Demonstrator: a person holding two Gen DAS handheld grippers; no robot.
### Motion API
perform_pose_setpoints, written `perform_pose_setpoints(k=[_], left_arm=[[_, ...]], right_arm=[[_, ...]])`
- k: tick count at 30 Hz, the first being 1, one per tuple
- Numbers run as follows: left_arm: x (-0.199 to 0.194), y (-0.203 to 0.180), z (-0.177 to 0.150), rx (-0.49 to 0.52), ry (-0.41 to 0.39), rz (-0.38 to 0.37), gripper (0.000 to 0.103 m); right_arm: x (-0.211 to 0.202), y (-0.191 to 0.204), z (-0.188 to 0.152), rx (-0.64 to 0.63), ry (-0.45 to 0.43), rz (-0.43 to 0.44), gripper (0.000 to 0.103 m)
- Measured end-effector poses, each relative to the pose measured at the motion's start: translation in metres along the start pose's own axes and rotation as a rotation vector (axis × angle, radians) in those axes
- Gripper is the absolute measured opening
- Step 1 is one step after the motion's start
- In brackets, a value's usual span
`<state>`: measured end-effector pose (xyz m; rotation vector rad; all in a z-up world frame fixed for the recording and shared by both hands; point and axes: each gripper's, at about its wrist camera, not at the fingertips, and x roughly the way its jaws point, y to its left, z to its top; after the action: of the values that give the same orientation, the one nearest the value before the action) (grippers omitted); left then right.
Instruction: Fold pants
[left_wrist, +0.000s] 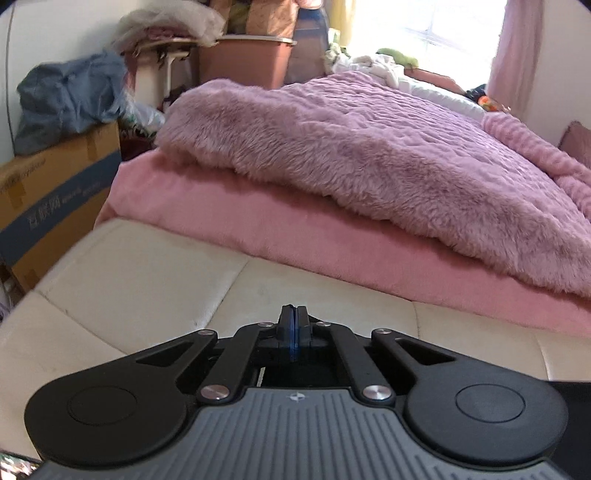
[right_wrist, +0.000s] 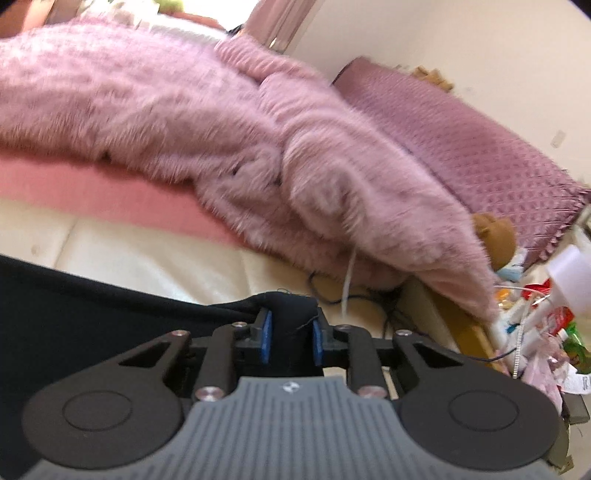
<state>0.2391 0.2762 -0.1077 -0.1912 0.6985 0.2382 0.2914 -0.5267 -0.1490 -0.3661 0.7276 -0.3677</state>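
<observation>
**Right side has the pants; left side has closed on nothing you can see**

You are at the pick-up step of the fold. Your right gripper (right_wrist: 291, 332) is clamped on a bunched edge of the black pants (right_wrist: 74, 306), with the dark cloth pinched between the blue pads; the rest of the fabric trails off to the left over the cream cushion (right_wrist: 155, 258). Your left gripper (left_wrist: 293, 325) is fully closed, pads pressed together, and no cloth shows between them in its own view, only bare cushion ahead and the pink blanket (left_wrist: 369, 155) beyond. A dark sliver at that view's right edge may be the pants, but that is too little to tell.

Judging from this, the next move needs a second hold: open the left, bring it to the matching edge, and close on it before lifting both together.
</observation>
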Motion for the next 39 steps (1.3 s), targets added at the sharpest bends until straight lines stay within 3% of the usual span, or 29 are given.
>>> perform_pose_setpoints(k=[7,12,21,24,28,30,33,35,39], left_arm=[[0.005,-0.016,0.008,0.036,0.007,0.012,0.0],[0.034,-0.029,0.004,0.052,0.05,0.015,0.0],[0.065,-0.038,0.002,0.086,0.096,0.08,0.0],[0.071,-0.03,0.001,0.039,0.136,0.077,0.0],[0.057,-0.022,-0.002,-0.006,0.113,0.044,0.005],[0.046,-0.015,-0.005,-0.069,0.112,0.022,0.008],[0.027,-0.001,-0.013,-0.19,0.117,-0.017,0.021],[0.015,0.009,-0.023,-0.289,0.121,-0.046,0.023],[0.001,0.019,-0.044,-0.43,0.151,-0.115,0.023]], right_arm=[[-0.013,-0.009,-0.001,0.051,-0.056,-0.089,0.013],[0.018,-0.017,-0.008,0.13,0.049,-0.119,0.011],[0.055,-0.003,-0.004,0.104,0.082,-0.158,0.011],[0.065,-0.004,-0.005,0.154,0.1,-0.15,0.019],[0.065,-0.005,-0.004,0.187,0.084,-0.124,0.048],[0.059,-0.005,-0.004,0.187,0.078,-0.121,0.05],[0.041,-0.001,-0.003,0.194,0.059,-0.122,0.051],[0.02,0.003,-0.003,0.203,0.024,-0.109,0.052],[-0.028,0.023,-0.012,0.257,-0.017,0.004,0.051]])
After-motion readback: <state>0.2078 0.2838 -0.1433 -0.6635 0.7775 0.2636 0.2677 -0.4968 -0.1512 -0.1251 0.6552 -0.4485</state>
